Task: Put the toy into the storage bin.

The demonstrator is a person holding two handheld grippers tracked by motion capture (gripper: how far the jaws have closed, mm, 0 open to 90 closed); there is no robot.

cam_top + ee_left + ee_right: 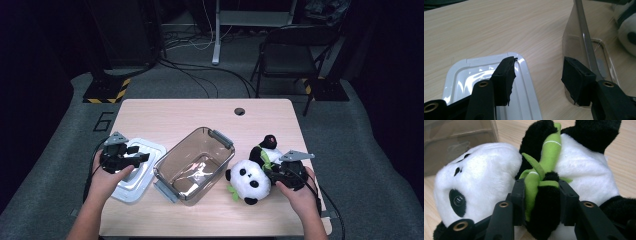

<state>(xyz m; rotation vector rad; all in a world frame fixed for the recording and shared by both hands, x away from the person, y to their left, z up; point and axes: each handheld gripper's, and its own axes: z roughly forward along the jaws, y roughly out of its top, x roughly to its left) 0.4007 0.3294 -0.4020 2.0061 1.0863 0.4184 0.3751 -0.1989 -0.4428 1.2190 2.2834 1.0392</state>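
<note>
In the right gripper view the lower body of the black-and-white plush panda toy [486,172] drops below the frame edge, and its far leg is cut off at the top. The arm held between the fingers hides the belly behind it. In the high view the right gripper [278,173] covers part of the panda [248,180], so the grip itself is hard to make out there.

The right gripper [541,200] has its fingers [519,197] drawn narrow, clamped on the panda's black arm together with the green plush bamboo stalk [549,152] it carries. The stalk runs up and away beyond the fingertips. The panda's head lies to the left of the fingers, the white body to their right, and the toy rests on the light wooden tabletop [170,115].

The left gripper [537,75] holds its fingers [505,77] wide apart with nothing between them. Under and behind the left-hand finger lies the white plastic lid [469,75], flat on the tabletop [486,30]. The right-hand finger stands just beside the wall of the clear smoky plastic storage box [579,40]; whether it touches the wall I cannot tell. The box is cut off at the right and top of that view. In the high view the box [165,160] stands between the two grippers, with the left gripper [131,159] over the lid [145,150].
</note>
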